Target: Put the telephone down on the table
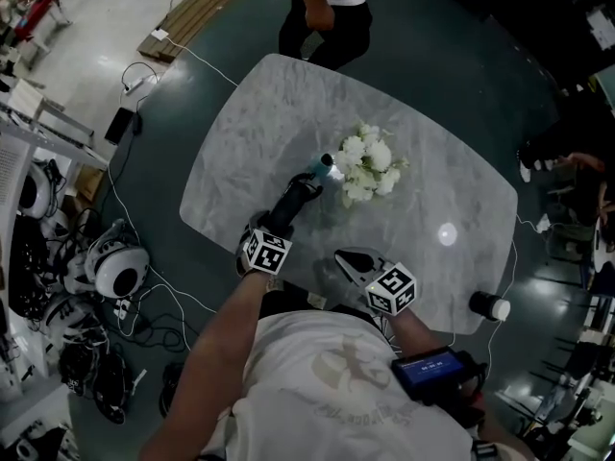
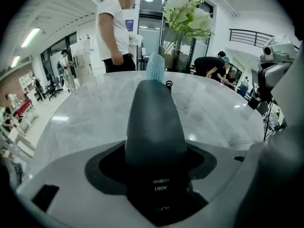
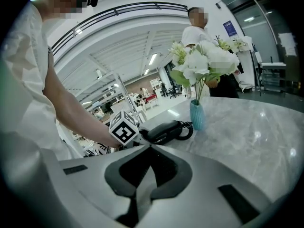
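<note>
One telephone point(image 2: 155, 127) sits pinched in the left gripper point(image 2: 156, 175), close by the vase point(image 1: 325, 167). Right gripper point(image 3: 142, 184) hangs over the table point(image 1: 240, 133), jaws pressed together.

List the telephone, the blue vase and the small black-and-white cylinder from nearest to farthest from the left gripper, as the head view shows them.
1. The telephone: clamped in the left gripper itself.
2. The blue vase: just past the telephone's far end, near the middle of the table.
3. The black-and-white cylinder: far off, at the table's right edge.

Vase point(image 1: 325, 167) stands on table point(image 1: 240, 133), telephone point(image 1: 291, 200) just left.
</note>
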